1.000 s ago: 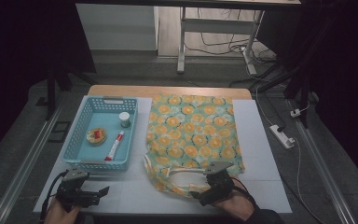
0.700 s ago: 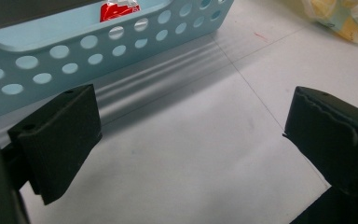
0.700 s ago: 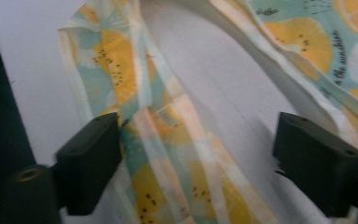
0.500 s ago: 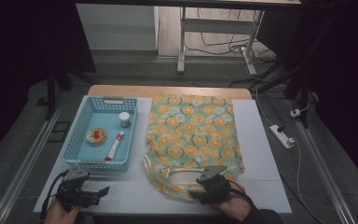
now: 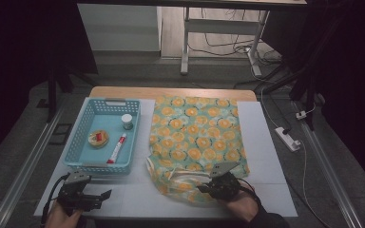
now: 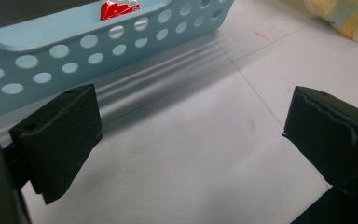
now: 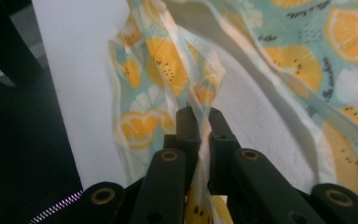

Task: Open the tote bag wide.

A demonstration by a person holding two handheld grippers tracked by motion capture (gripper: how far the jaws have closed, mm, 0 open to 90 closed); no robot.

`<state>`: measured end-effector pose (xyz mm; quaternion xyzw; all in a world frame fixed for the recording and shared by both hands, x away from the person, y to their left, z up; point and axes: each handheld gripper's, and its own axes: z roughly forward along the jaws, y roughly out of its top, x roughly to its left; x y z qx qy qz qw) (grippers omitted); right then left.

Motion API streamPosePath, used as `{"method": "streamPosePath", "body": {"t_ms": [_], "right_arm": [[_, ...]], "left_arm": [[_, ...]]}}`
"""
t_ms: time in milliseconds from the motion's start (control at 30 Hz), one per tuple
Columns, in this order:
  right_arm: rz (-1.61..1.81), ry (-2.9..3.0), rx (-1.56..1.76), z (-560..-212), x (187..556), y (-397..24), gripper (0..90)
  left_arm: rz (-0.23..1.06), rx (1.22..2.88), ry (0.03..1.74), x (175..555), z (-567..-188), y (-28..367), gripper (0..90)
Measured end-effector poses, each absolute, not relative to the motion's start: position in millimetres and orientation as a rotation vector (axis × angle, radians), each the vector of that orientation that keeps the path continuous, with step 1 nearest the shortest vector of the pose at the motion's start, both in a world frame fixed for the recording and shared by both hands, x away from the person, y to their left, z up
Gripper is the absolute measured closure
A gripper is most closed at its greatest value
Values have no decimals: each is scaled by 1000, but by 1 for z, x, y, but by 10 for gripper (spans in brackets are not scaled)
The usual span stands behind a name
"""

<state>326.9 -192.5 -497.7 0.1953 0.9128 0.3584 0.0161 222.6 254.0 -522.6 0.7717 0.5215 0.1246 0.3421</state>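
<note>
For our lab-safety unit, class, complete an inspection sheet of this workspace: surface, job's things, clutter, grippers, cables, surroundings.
Surface: white-covered table, wooden far edge.
Job's things: orange-slice patterned fabric bag lying flat; light blue perforated plastic basket holding a red-and-white tube, a small white-capped jar and a round red-topped item.
Clutter: nothing seen.
Grippers: left gripper open above bare table near the basket; right gripper shut on the bag's near edge.
Cables: white power strip and cords on the floor.
Surroundings: dark room, metal table legs beyond.

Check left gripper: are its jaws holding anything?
No, in the left gripper view the left gripper has its jaws wide apart over bare white table, beside the blue basket.
</note>
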Motion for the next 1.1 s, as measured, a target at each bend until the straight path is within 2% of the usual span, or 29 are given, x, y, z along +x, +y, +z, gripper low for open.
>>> {"method": "streamPosePath", "body": {"t_ms": [567,1100], "right_arm": [[1179,2787,654,-477,352,-188,884],[1212,2744,658,-457,393,-173,888]], "left_arm": [[322,2003,1359,223,-523,255,47],[316,1996,1363,223,-523,255,49]]}}
